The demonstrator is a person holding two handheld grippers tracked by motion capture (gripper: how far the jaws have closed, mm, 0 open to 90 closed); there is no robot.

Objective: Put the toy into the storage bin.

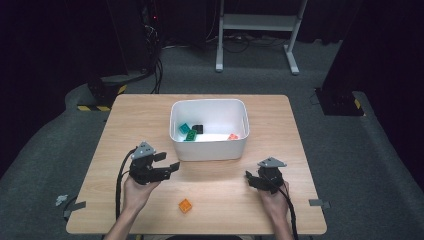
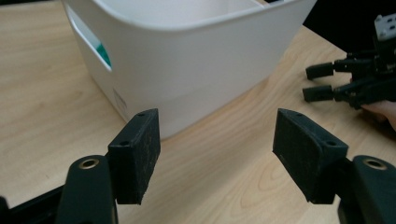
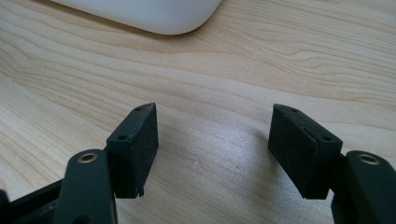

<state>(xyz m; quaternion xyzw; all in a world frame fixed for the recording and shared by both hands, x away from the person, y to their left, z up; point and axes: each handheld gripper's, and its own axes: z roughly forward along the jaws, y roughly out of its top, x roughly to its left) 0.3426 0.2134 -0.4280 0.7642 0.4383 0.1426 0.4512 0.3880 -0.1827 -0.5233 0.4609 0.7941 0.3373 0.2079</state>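
A white bin (image 1: 209,145) stands mid-table and holds teal (image 1: 184,128), green (image 1: 191,135), black (image 1: 198,128) and orange-pink (image 1: 232,136) bricks. An orange brick (image 1: 185,205) lies on the table near the front edge. My left gripper (image 1: 168,162) hovers left of the bin's front corner, open and empty; in the left gripper view its jaws (image 2: 215,158) face the bin wall (image 2: 187,70). My right gripper (image 1: 248,178) rests low at the front right, open with bare wood between its jaws (image 3: 212,149). The right gripper (image 2: 322,81) also appears in the left gripper view.
The wooden table (image 1: 135,120) stands on grey carpet. A white frame's legs (image 1: 257,35) rise behind it, with cables (image 1: 155,55) and black stands at the back left. Tape bits (image 1: 74,206) sit at the table's front corners.
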